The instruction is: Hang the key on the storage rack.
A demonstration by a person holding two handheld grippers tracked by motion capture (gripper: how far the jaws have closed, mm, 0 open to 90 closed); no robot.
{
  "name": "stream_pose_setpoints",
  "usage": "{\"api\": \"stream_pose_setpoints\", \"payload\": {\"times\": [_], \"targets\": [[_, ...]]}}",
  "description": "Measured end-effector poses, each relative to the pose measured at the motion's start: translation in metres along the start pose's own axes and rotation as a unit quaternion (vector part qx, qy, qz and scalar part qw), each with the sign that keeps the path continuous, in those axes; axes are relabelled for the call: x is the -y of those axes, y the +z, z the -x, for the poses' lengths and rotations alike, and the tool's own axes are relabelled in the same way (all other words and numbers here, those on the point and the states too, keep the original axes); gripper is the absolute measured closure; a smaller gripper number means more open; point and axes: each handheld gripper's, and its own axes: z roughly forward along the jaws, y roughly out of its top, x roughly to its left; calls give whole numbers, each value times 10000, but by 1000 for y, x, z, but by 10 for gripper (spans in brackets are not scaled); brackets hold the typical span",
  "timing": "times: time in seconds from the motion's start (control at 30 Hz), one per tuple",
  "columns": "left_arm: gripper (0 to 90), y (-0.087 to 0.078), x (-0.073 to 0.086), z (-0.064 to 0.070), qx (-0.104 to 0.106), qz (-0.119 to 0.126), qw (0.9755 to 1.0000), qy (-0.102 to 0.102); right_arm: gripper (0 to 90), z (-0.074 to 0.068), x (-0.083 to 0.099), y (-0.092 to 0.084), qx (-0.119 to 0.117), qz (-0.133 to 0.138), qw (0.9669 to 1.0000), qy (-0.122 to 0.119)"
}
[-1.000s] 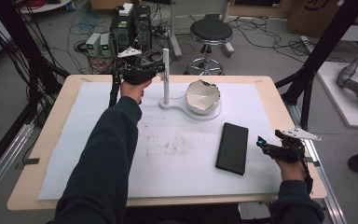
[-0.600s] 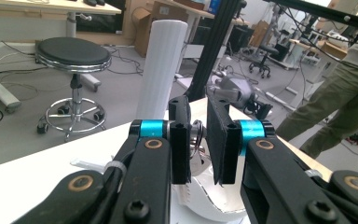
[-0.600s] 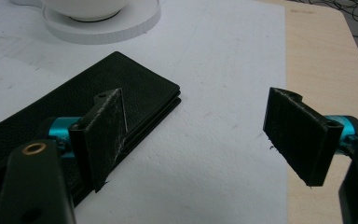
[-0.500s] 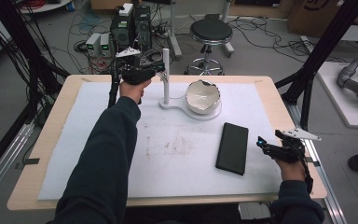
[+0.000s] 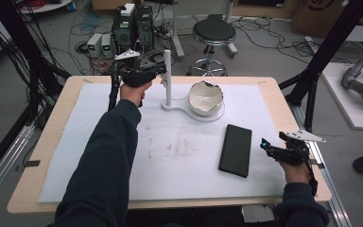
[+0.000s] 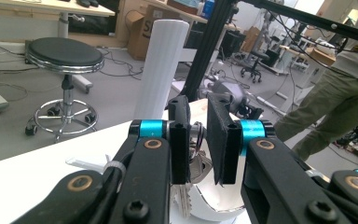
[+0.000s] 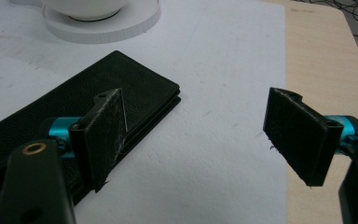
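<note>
Keys held up by the white post

The left gripper (image 6: pixel 198 140) pinches a bunch of keys (image 6: pixel 191 170) tight, right beside the tall white post (image 5: pixel 167 75) on its stand near the bowl (image 5: pixel 206 97). I think the keys go on the post next, so the ring must line up with its top. The right gripper (image 7: pixel 196 135) rests wide open, holding nothing, by the black wallet (image 5: pixel 236 150).

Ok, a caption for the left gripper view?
Left gripper holding a bunch of keys beside the white post.
</note>
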Motion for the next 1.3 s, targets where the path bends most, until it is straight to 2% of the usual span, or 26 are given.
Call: {"api": "stream_pose_setpoints", "payload": {"times": [0.3, 0.37, 0.4, 0.47, 0.67, 0.73, 0.83, 0.97, 1.13, 1.23, 1.3], "targets": [[788, 0, 0, 0, 23, 159, 9999, -49, 214, 0, 0, 0, -14, 0, 10000, 17], [807, -3, -1, -1, -142, 172, 9998, 6, 214, 0, 0, 0, -6, -7, 10000, 27], [814, -3, -1, -1, -142, 172, 9998, 6, 214, 0, 0, 0, -6, -7, 10000, 27], [822, -4, 0, -4, -272, 24, 9996, 74, 214, -1, 0, 1, -14, -5, 10000, 18], [800, -8, 6, -7, -384, 117, 9992, 5, 214, -1, -1, 1, -21, -7, 10000, -6], [756, -10, 8, -8, -332, 158, 9993, -18, 214, -1, -1, 1, -25, -13, 10000, 0], [749, -14, 8, -6, -189, 272, 9995, -13, 214, -1, 0, 2, -26, -20, 10000, 5], [749, -12, 10, -3, -31, 212, 9998, 24, 214, -2, -1, 2, -26, -18, 10000, 2], [749, -5, 12, 0, -60, 148, 9998, 73, 214, -2, -1, 2, -31, -21, 10000, 0], [831, -2, 11, 1, -122, 137, 9998, 94, 214, -1, -1, 2, -26, -20, 10000, -2], [875, -1, 8, 2, -253, 177, 9994, 134, 214, -1, 0, 2, -28, -28, 10000, 6]]}}
